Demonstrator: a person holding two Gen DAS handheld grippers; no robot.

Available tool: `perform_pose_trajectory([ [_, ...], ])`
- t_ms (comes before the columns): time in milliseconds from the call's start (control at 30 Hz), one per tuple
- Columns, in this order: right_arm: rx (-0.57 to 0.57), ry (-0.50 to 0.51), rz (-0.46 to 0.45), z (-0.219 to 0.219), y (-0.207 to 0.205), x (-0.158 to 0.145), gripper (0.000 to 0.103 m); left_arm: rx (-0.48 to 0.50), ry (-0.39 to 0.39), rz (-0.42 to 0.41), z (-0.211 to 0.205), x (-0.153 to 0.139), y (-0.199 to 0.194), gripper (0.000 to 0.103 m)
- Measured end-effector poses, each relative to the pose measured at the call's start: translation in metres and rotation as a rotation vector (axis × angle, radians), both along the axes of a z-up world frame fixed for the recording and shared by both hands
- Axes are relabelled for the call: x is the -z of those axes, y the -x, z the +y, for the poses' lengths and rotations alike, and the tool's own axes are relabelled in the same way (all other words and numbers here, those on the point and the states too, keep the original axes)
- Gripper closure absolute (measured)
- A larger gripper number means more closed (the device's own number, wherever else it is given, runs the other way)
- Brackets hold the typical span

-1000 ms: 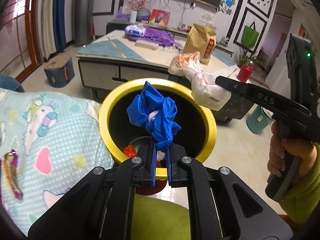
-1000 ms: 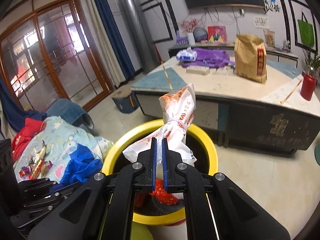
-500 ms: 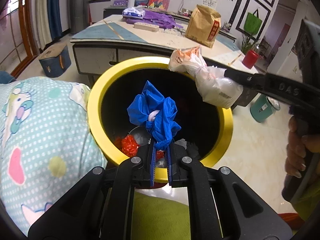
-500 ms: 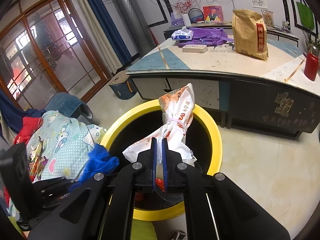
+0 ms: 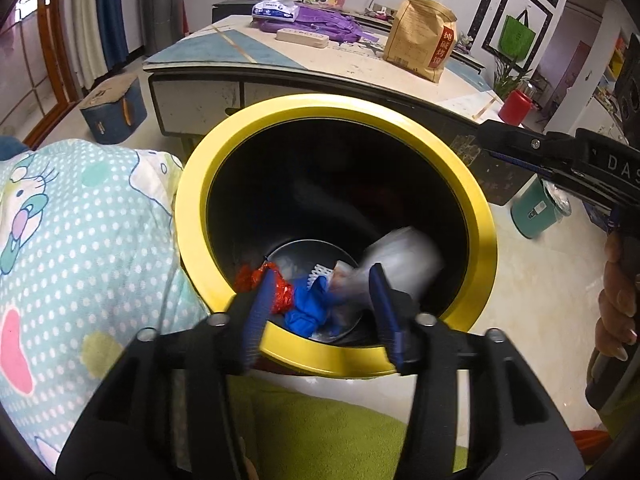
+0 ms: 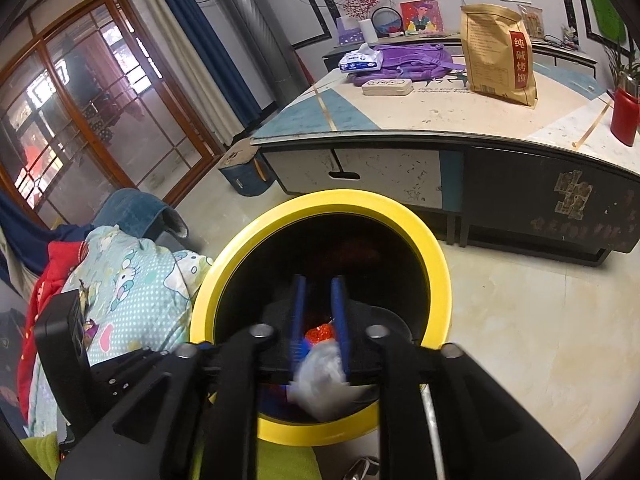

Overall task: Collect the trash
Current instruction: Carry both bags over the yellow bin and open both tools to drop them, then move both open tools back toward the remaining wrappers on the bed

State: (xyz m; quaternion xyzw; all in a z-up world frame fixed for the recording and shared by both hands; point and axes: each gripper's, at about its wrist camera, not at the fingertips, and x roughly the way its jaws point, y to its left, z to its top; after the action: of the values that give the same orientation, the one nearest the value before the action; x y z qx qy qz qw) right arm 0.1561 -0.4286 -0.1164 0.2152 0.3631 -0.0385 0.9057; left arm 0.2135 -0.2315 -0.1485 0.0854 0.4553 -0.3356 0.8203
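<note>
A black bin with a yellow rim (image 5: 332,106) stands on the floor; it also shows in the right wrist view (image 6: 438,264). My left gripper (image 5: 322,310) is open and empty above the bin's near rim. The blue bag (image 5: 308,306) lies at the bin's bottom beside red trash (image 5: 250,276). The white bag (image 5: 400,256), blurred, is falling inside the bin. My right gripper (image 6: 320,328) is open over the bin, with the white bag (image 6: 322,376) blurred below its fingers. The right gripper's arm shows at the right of the left wrist view (image 5: 560,156).
A low table (image 6: 440,120) stands behind the bin with a brown paper sack (image 6: 498,60), purple cloth (image 6: 412,62) and red cup (image 6: 624,116). A patterned quilt (image 5: 72,248) lies left of the bin. A green bucket (image 5: 534,212) sits on the floor at right.
Both grippers opened. The blue bag dropped to the bin's bottom and the white bag is falling in. Both grippers moved closer over the bin.
</note>
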Motion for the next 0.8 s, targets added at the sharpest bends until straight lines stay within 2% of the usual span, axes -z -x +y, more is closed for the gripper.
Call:
perform_pose_trajectory([
  [33,0.011,0.013,-0.003,0.0,0.001,-0.001,0.069,-0.004,0.001,-0.002,0.0,-0.001,0.0,0.055],
  [100,0.03,0.031,-0.009,-0.001,0.002,-0.003,0.065,-0.024,-0.002,-0.01,0.003,-0.003,0.0,0.038],
  [267,0.083,0.077,-0.032,-0.003,0.008,-0.008,0.051,-0.056,0.002,-0.035,0.01,-0.013,0.004,0.011],
  [433,0.099,0.094,-0.046,-0.001,0.01,-0.012,0.041,-0.11,0.027,-0.027,0.018,-0.026,0.005,0.011],
  [567,0.102,0.11,-0.063,0.003,0.011,-0.016,0.034,-0.138,0.044,-0.053,0.026,-0.039,0.009,0.011],
  [800,0.104,0.131,-0.088,0.013,0.015,-0.025,0.029,-0.182,0.074,-0.109,0.045,-0.06,0.018,0.011],
])
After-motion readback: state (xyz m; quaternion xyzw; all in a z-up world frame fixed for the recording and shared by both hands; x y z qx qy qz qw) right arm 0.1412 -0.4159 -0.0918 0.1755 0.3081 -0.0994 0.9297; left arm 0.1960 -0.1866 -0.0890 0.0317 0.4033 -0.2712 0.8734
